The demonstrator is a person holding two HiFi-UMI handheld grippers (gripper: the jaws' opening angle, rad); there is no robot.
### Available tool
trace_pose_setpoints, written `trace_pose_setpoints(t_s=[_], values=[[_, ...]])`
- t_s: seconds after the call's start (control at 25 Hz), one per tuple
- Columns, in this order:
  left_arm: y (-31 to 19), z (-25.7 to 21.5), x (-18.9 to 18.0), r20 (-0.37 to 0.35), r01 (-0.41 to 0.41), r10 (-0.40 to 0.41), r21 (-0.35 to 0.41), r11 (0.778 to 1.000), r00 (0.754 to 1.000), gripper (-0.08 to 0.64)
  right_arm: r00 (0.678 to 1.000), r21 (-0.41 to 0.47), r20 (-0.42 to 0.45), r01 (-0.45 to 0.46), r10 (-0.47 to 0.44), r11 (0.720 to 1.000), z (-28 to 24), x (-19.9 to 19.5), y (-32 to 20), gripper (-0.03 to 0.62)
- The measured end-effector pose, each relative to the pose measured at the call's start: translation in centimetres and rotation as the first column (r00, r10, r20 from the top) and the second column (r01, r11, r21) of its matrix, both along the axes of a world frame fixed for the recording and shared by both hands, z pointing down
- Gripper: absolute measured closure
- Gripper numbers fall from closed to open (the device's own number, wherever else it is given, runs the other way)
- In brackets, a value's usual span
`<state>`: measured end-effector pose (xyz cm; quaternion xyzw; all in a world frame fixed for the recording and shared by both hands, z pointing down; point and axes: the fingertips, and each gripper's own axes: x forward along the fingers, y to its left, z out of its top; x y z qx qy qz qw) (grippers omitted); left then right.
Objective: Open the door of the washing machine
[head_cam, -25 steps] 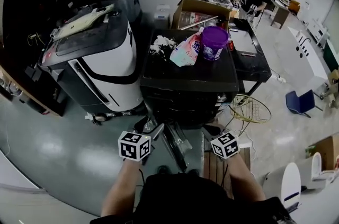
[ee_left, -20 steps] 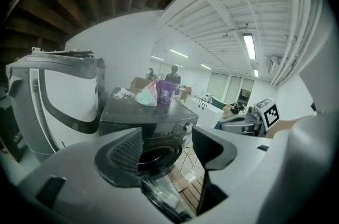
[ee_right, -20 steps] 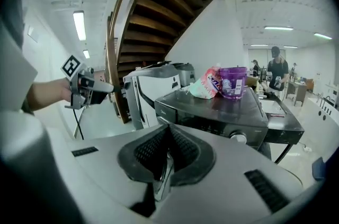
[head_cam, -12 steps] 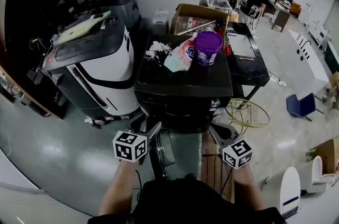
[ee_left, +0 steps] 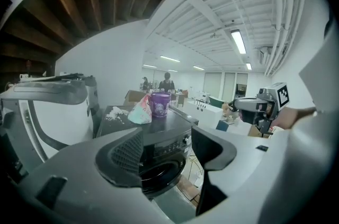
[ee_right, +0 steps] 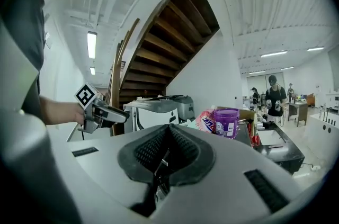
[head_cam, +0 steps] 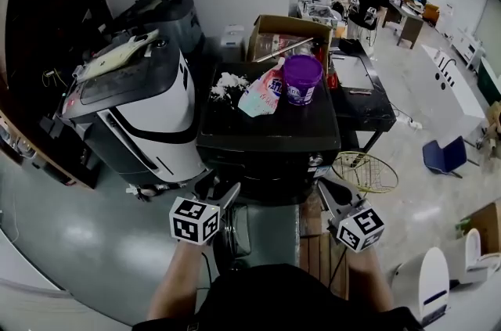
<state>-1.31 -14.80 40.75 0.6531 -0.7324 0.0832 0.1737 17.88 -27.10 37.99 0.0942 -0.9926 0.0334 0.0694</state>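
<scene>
So the black washing machine (head_cam: 266,135) sits pretty much dead centre in the head view, right in front of the person, front panel facing them. From what I can make out its door (head_cam: 236,231) is swung out toward the person, low down between the two grippers. In the left gripper view you look straight into the dark round drum opening (ee_left: 159,175), though the head view is too murky down there to be totally sure of the door's angle.

The left gripper (head_cam: 221,190) is held up in front of the machine's front, not touching it. Its fingers (ee_left: 124,157) are spread wide apart with nothing in them, just the machine showing through the gap.

The right gripper (head_cam: 326,190) is off by the machine's right front corner, also clear of it. Its fingers (ee_right: 148,151) are pressed together on nothing.

On top of the washer there's a purple tub (head_cam: 302,79), a pink and white bag (head_cam: 261,96) leaning just beside it, and some white crumbly stuff (head_cam: 228,83) to the left. A cardboard box (head_cam: 288,30) sits behind, and a big white and black machine (head_cam: 145,106) stands to the left.
</scene>
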Motion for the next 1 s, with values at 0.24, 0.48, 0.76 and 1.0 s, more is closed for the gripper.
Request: trace_pose_setpoints(t_s=[0.24,0.48,0.76,1.0], values=[[0.0,-2.0,-0.4,0.031,0.013,-0.015,0.051,0.999,0.999,0.273,0.998,-0.029,0.041,-0.038,0.039,0.999,-0.7,0.2,-1.2,0.578],[0.5,-2.6,-1.5,0.034,0.052,-0.054,0.076,0.996,0.998,0.299,0.998,-0.047,0.048,-0.039,0.041,0.998,-0.7,-0.3,-1.0,0.578],[0.7,-1.8,-2.3,0.019,0.070,-0.072,0.067,0.995,0.997,0.310,0.999,-0.062,0.042,-0.027,0.030,0.998,-0.1,-0.9,-0.9,0.578],[0.6,-1.8,-2.9,0.007,0.081,-0.081,0.065,0.995,0.997,0.319,0.999,-0.061,0.040,-0.018,0.021,0.998,-0.4,-1.3,-0.9,0.578]])
